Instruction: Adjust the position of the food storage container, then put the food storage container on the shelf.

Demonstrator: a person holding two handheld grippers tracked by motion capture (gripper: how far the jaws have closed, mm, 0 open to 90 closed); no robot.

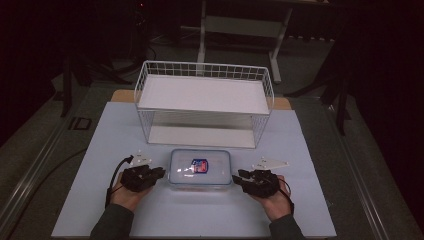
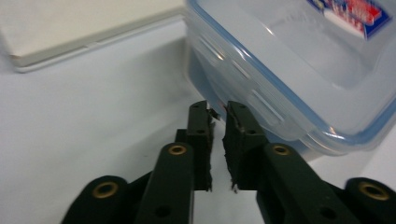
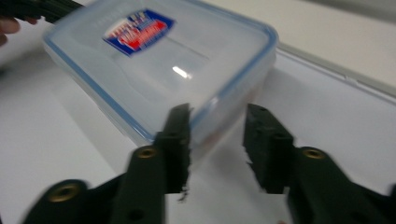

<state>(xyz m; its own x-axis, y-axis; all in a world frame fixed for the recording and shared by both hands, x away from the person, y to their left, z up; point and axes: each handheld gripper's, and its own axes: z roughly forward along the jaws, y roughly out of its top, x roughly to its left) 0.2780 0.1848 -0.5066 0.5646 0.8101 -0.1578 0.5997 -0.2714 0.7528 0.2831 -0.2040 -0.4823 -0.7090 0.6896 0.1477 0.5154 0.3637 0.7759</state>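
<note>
container (image 1: 200, 169): clear glossy plastic, blue seal, printed paper label | rack (image 1: 204, 103): white coated wire, matt white shelves | table (image 1: 100, 150): smooth matt pale sheet | left gripper (image 2: 217, 122), right gripper (image 3: 215, 125): matt black plastic, brass rivets

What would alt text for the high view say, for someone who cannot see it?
A clear plastic food box with a blue-rimmed lid and a red and blue label lies on a white table, between the left gripper and the right gripper, each held in a hand. Behind it stands a white wire shelf.
</note>
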